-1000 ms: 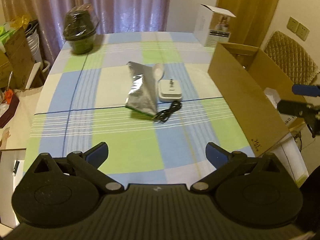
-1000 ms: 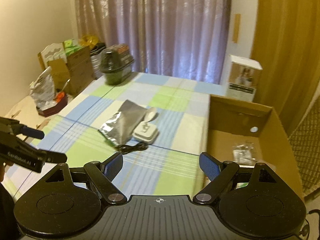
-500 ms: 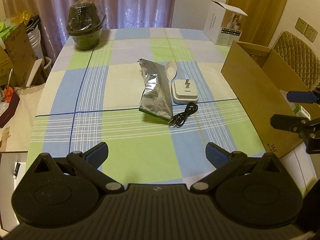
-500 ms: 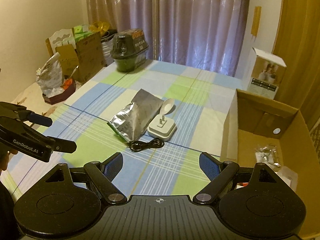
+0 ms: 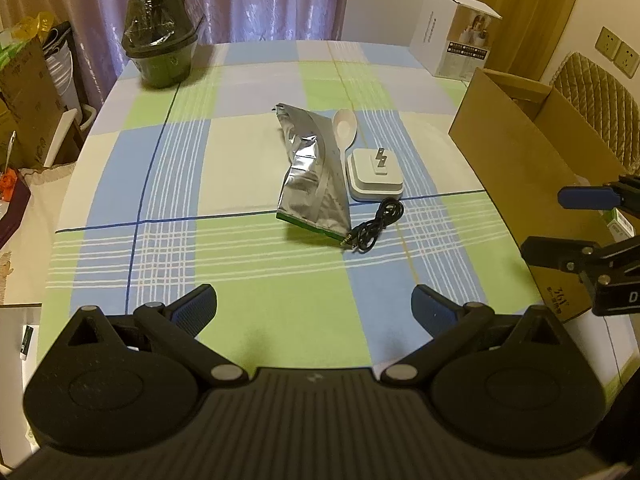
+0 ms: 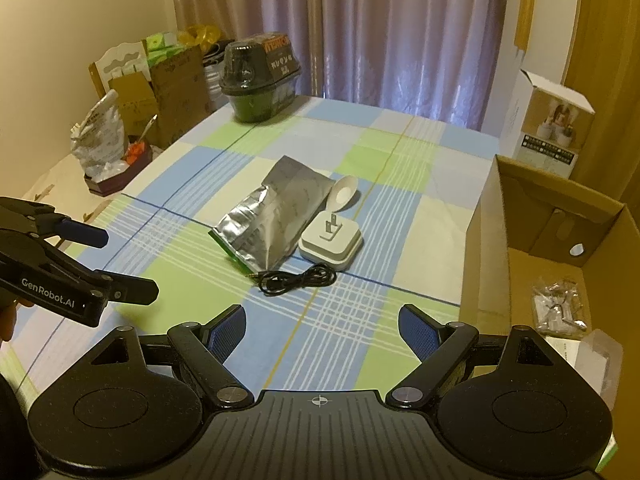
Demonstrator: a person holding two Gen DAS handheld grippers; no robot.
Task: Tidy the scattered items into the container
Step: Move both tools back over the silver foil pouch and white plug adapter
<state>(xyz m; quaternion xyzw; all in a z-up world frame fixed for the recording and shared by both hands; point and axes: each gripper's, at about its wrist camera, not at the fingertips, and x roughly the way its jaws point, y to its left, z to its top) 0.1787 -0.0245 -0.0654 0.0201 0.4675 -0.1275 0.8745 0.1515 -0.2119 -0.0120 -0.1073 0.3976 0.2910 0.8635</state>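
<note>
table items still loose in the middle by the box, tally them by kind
foil pouch: 1
white spoon: 1
white plug adapter: 1
black audio cable: 1
total: 4, all lying on the checked cloth outside the cardboard box

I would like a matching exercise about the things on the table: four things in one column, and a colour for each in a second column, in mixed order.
Things:
1. foil pouch
2. audio cable
3. cardboard box
4. plug adapter

Colours:
A. brown
B. white
C. silver
D. black

Pairs: 1-C, 2-D, 3-A, 4-B
</note>
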